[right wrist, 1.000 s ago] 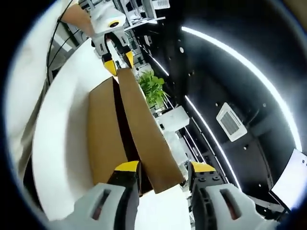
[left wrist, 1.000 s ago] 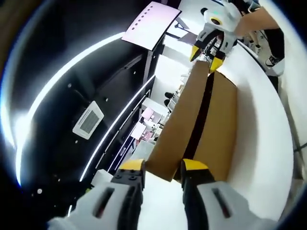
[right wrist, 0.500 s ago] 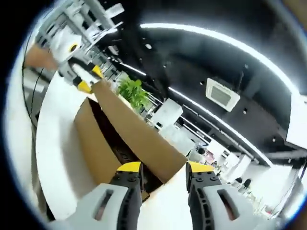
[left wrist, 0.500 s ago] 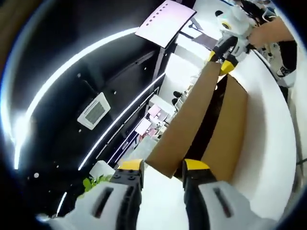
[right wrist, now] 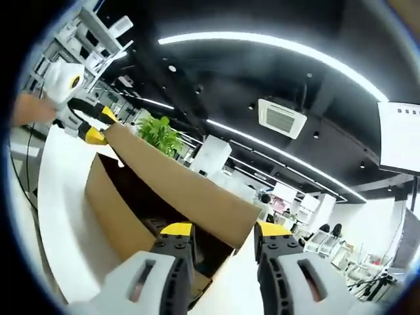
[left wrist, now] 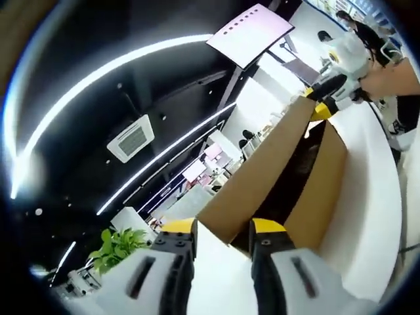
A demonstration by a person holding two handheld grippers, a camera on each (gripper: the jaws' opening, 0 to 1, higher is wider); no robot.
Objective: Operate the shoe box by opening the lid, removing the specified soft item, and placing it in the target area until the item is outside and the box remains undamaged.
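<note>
At opposite ends of the shoe box, each gripper pinches the raised cardboard lid: the left gripper has its yellow-tipped jaws closed on one corner, the right gripper on the other. Under the lid the box's dark inside is open, contents too murky to make out. The box sits on a white table. A potted plant stands beyond the box.

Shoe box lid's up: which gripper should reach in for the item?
Right gripper, probably: the box interior lies open under its jaws; the left gripper can hold the lid up.
</note>
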